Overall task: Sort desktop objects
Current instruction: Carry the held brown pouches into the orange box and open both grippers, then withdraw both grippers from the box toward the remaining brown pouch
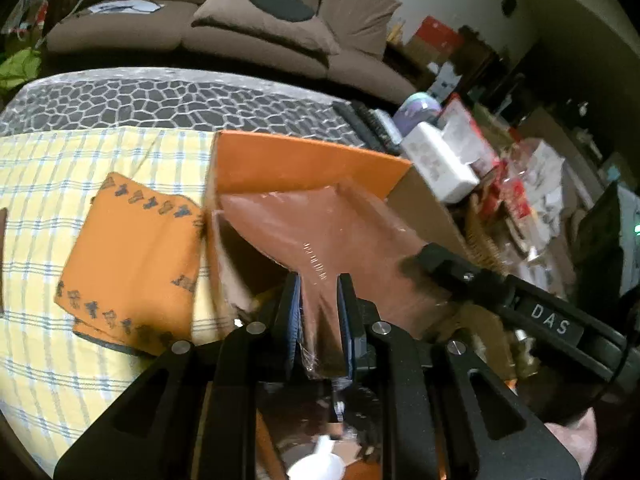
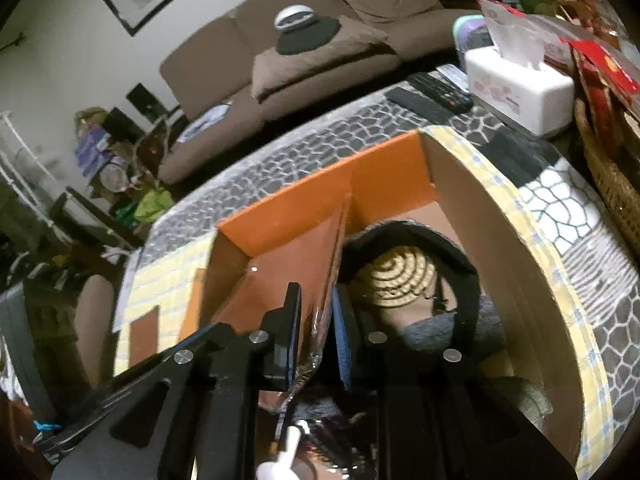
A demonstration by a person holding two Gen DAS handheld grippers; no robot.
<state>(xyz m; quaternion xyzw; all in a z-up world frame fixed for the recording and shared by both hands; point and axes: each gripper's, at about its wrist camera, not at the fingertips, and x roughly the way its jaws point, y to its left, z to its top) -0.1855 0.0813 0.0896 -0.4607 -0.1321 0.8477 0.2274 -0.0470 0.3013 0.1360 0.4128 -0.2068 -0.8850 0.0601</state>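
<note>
A flat brown packet wrapped in clear film [image 1: 320, 232] is held over an open orange cardboard box [image 1: 304, 160]. My left gripper [image 1: 319, 304] is shut on the packet's near corner. My right gripper [image 2: 316, 312] is shut on the same packet [image 2: 280, 276] edge-on, above the box [image 2: 320, 188]; its arm shows in the left wrist view [image 1: 500, 292]. Inside the box, right of the packet, lie black headphones [image 2: 440, 248] and a coiled tan disc [image 2: 394, 276] on grey cloth. An orange patterned cloth [image 1: 128, 264] lies on the yellow checked tablecloth [image 1: 48, 184], left of the box.
A white tissue box [image 2: 520, 88], remote controls [image 2: 432, 92], a wicker basket [image 2: 612, 184] and red packages stand to the right of the box. A brown sofa [image 1: 224, 32] runs behind the table. A small brown card [image 2: 144, 336] lies on the tablecloth at left.
</note>
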